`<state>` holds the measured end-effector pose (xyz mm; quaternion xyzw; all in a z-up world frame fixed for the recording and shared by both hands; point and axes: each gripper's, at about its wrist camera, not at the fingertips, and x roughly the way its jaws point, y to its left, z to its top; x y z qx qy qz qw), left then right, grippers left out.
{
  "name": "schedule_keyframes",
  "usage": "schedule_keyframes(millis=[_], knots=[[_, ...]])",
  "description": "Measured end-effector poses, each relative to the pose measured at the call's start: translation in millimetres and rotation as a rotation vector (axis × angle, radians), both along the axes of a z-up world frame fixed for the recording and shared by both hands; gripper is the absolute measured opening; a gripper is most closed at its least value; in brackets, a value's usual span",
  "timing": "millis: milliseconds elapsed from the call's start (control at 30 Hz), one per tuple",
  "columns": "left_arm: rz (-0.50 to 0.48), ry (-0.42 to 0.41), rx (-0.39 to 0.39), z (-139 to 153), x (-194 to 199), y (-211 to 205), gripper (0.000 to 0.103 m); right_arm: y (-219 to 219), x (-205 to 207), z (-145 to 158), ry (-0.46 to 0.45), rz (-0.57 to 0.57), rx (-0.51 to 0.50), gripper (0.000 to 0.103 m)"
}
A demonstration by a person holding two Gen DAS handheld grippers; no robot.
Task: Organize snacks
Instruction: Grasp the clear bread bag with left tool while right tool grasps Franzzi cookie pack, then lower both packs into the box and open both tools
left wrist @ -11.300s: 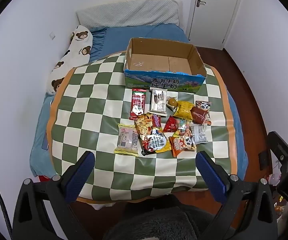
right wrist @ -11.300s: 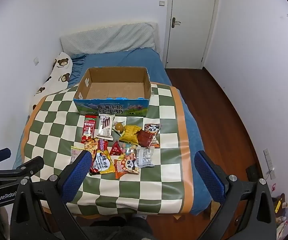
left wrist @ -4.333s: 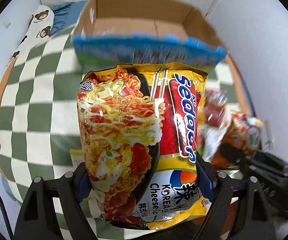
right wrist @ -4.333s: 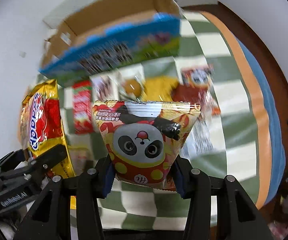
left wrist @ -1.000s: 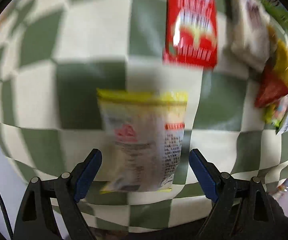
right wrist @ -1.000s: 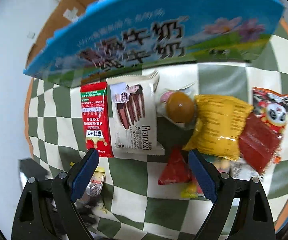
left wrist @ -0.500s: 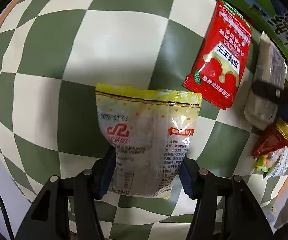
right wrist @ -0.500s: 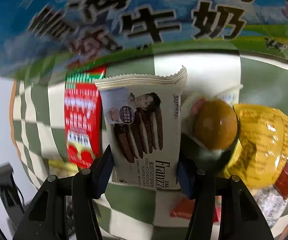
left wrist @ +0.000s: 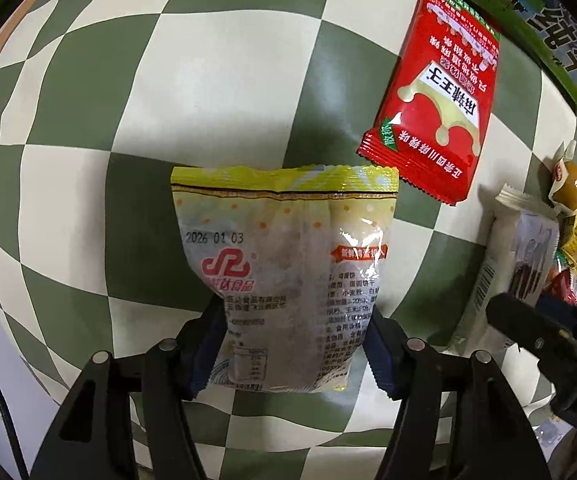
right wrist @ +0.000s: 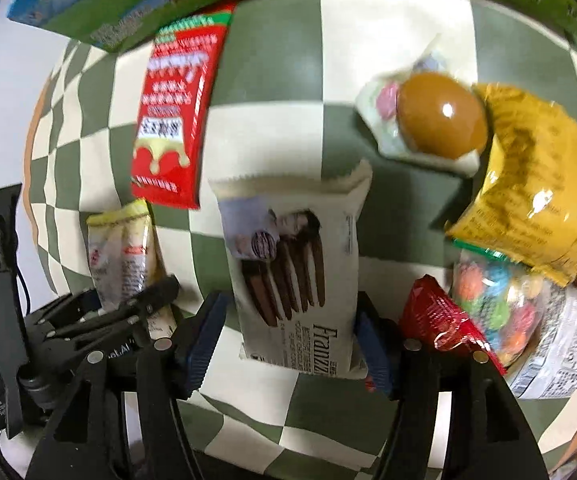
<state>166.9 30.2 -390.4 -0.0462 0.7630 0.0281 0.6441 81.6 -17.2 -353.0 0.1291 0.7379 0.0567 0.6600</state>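
right claw (right wrist: 288,344) dropped onto cookie pack (right wrist: 294,272), left claw (left wrist: 288,344) grasping yellow pouch (left wrist: 284,280), both loosening; open cloth (left wrist: 88,120) left

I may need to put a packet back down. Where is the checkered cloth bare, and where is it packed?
Bare: the checkered cloth left of and above the pale yellow packet, up to the red sachet; also the squares between red sachet and egg pouch, below the box. Crowded: right of the Franzzi cookie pack, where yellow bag and candy bag overlap.

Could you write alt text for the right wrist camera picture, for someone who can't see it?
The right gripper has a white Franzzi cookie packet between its opening jaws, above a green-and-white checkered cloth. A red sachet, a yellow bag and other snacks surround it.
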Motion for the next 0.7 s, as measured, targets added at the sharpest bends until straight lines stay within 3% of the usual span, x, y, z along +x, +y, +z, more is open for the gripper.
schedule_keyframes(millis=[100,267,433,700], knots=[[0.002,-0.007,0.005,2,0,2,0.061,8,-1,0,-0.006,0.007,-0.023,0.068],[-0.006,-0.058,0.022,19,-10,1,0.049,28,6,-15,-0.029,0.021,-0.074,0.059],[0.004,-0.087,0.015,33,-21,4,0.046,29,0,-8,-0.055,0.018,-0.065,0.058],[0.024,-0.166,-0.07,93,-22,3,0.045,8,-5,44,-0.12,-0.015,0.049,0.058]])
